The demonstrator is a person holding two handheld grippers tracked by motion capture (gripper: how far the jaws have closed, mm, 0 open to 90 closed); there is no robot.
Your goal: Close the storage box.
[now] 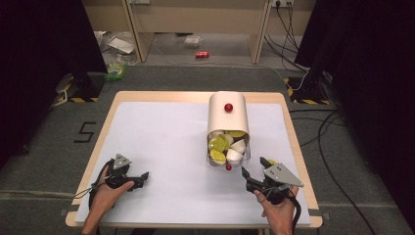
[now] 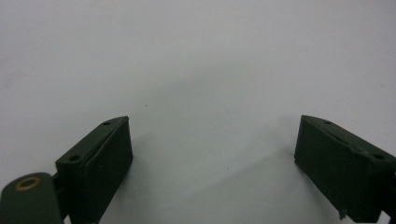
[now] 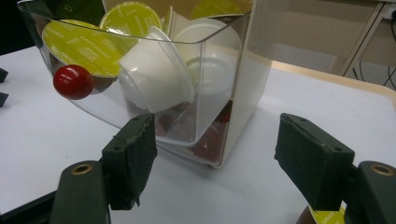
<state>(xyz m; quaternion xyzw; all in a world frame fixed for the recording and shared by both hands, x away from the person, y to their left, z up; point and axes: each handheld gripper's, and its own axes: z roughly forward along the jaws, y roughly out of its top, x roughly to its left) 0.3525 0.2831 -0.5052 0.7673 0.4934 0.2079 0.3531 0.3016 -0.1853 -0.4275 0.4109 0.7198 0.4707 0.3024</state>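
Note:
A cream capsule box (image 1: 227, 117) with a red knob (image 1: 228, 107) stands on the white mat (image 1: 161, 147). Its clear drawer (image 1: 228, 155) is pulled out toward me and holds several coffee capsules, some with yellow-green lids (image 1: 218, 143), some white (image 1: 234, 155). In the right gripper view the drawer (image 3: 219, 84) and its red knob (image 3: 73, 81) sit just beyond my jaws. My right gripper (image 1: 253, 165) (image 3: 219, 158) is open, just short of the drawer's front right corner. A loose capsule (image 1: 272, 162) (image 3: 322, 216) lies beside its right jaw. My left gripper (image 1: 143, 179) (image 2: 212, 154) is open over bare mat.
The wooden table edge (image 1: 293, 142) runs close to the right of the box. Beyond the table are a desk frame (image 1: 195, 19), cables (image 1: 323, 132), a red can (image 1: 202, 54) on the floor and black stands (image 1: 83, 83).

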